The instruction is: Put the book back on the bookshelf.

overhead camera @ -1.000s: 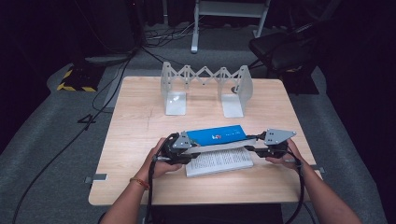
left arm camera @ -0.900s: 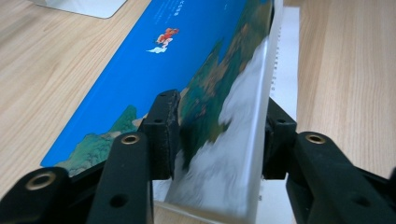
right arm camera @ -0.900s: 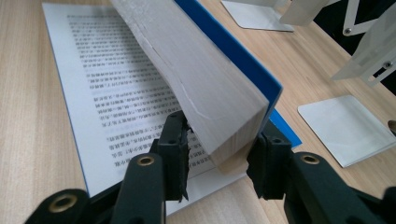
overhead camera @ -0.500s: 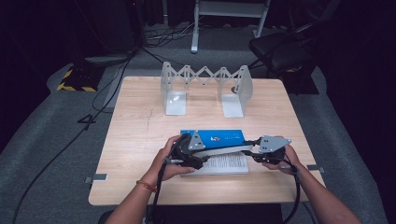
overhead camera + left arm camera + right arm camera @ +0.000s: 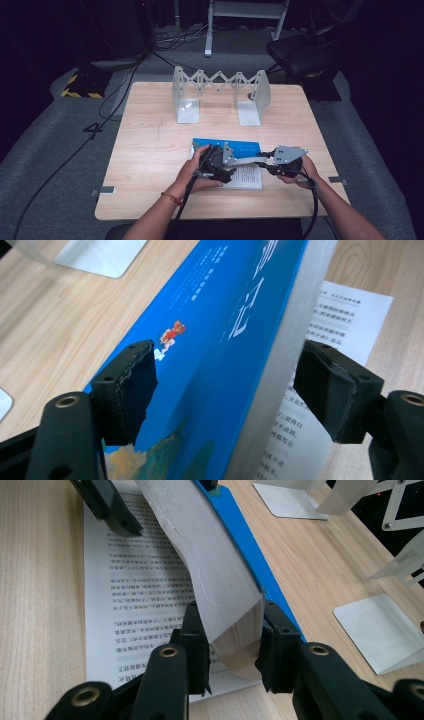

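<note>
A blue-covered book [image 5: 240, 147] lies open on the table, a printed page [image 5: 247, 177] facing up. My right gripper [image 5: 267, 167] is shut on the lifted block of pages [image 5: 200, 545], which curves up from the printed page [image 5: 135, 580] beside the blue cover [image 5: 240, 520]. My left gripper [image 5: 229, 174] is at the book's left part. Its jaws have just been opening and now straddle the blue cover [image 5: 220, 315] and page edges. The right pad [image 5: 330, 390] stands clear over the printed page [image 5: 345, 315].
A grey expanding bookend rack [image 5: 217, 92] stands at the back of the wooden table [image 5: 150, 150]; its base plates [image 5: 380, 630] lie to the right in the right gripper view. Cables [image 5: 125, 85] and a dark chair [image 5: 305, 50] are on the floor behind.
Both hands have come inward along the book, the left one farther to the right. The left jaws have opened off the book. The page block now arches up in the right gripper.
</note>
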The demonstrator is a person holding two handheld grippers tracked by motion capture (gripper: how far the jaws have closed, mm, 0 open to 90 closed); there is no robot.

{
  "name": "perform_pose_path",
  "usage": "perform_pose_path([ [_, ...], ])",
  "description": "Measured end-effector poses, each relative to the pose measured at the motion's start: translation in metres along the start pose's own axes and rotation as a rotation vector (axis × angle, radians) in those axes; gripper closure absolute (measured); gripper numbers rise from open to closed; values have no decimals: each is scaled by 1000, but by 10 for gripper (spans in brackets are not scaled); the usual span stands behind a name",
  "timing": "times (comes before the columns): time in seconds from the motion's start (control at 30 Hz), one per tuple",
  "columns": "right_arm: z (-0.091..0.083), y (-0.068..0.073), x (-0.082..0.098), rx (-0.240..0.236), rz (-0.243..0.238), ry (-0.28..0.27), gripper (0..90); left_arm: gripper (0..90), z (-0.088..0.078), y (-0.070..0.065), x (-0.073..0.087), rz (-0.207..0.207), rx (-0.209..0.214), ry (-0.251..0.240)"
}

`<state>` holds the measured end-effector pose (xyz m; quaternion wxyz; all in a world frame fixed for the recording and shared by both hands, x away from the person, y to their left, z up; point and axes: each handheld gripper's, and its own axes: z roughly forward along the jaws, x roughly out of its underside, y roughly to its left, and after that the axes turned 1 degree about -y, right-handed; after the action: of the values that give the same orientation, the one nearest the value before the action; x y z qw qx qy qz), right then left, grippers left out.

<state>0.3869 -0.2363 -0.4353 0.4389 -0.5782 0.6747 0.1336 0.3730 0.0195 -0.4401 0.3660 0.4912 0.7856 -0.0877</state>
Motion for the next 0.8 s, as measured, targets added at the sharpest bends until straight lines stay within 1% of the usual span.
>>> perform_pose_path([
  [0.03, 0, 0, -1, 0, -4, 1, 692, 279, 2, 0, 1, -2, -19, 14],
  [0.07, 1, 1, -1, 0, -3, 2, 692, 327, 2, 0, 1, -7, -18, 25],
  [0.1, 1, 1, -1, 0, -2, 5, 692, 396, 2, 0, 2, -16, -18, 32],
  [0.13, 1, 2, -2, 0, -7, 7, 692, 502, 2, 1, 3, -7, -19, 29],
  [0.17, 2, 2, -2, 3, -8, 4, 691, 531, 1, 0, 4, 4, -18, 30],
  [0.2, 2, 2, -2, 4, -5, 3, 691, 560, 1, 0, 4, 4, -18, 30],
  [0.23, 2, 2, -2, 4, -5, 3, 691, 560, 1, -1, 4, 21, -15, 37],
  [0.27, 2, 3, -4, 12, -8, 4, 676, 641, 1, -2, 4, 36, -24, 36],
  [0.3, 3, 3, -4, 18, -3, -2, 660, 656, 0, -1, 6, 43, -22, 14],
  [0.33, 3, 3, -4, 18, -3, -2, 660, 667, 0, -1, 6, 43, -22, 14],
  [0.37, 2, 1, -4, 10, 18, -16, 641, 667, -1, 0, 8, 57, -22, -8],
  [0.4, 2, -3, -3, -5, 58, -38, 589, 689, -2, 0, 10, 64, -26, -21],
  [0.47, 1, -8, 1, -1, 102, -87, 537, 709, -4, 3, 13, 74, -27, -50],
  [0.5, 0, -12, 4, -9, 141, -101, 498, 716, -6, 5, 15, 71, -23, -68],
  [0.53, 1, -17, 9, -13, 182, -102, 468, 719, -8, 8, 17, 61, -21, -85],
  [0.6, 2, -24, 19, -2, 221, -71, 456, 727, -14, 12, 21, 44, -20, -117],
  [0.63, 4, -26, 24, 11, 224, -52, 446, 728, -18, 16, 23, 30, -10, -141],
  [0.67, 6, -30, 32, 28, 253, -21, 428, 728, -21, 18, 24, 27, -10, -157],
  [0.7, 9, -34, 39, 19, 296, -8, 422, 730, -23, 20, 25, 20, -6, -172],
  [0.73, 11, -37, 45, 11, 325, 9, 416, 730, -26, 22, 27, 12, -2, -187],
  [0.77, 15, -39, 50, 39, 322, 40, 411, 730, -27, 24, 28, 7, 5, -197],
  [0.8, 18, -41, 54, 55, 322, 62, 411, 730, -28, 25, 28, 0, 7, -203],
])
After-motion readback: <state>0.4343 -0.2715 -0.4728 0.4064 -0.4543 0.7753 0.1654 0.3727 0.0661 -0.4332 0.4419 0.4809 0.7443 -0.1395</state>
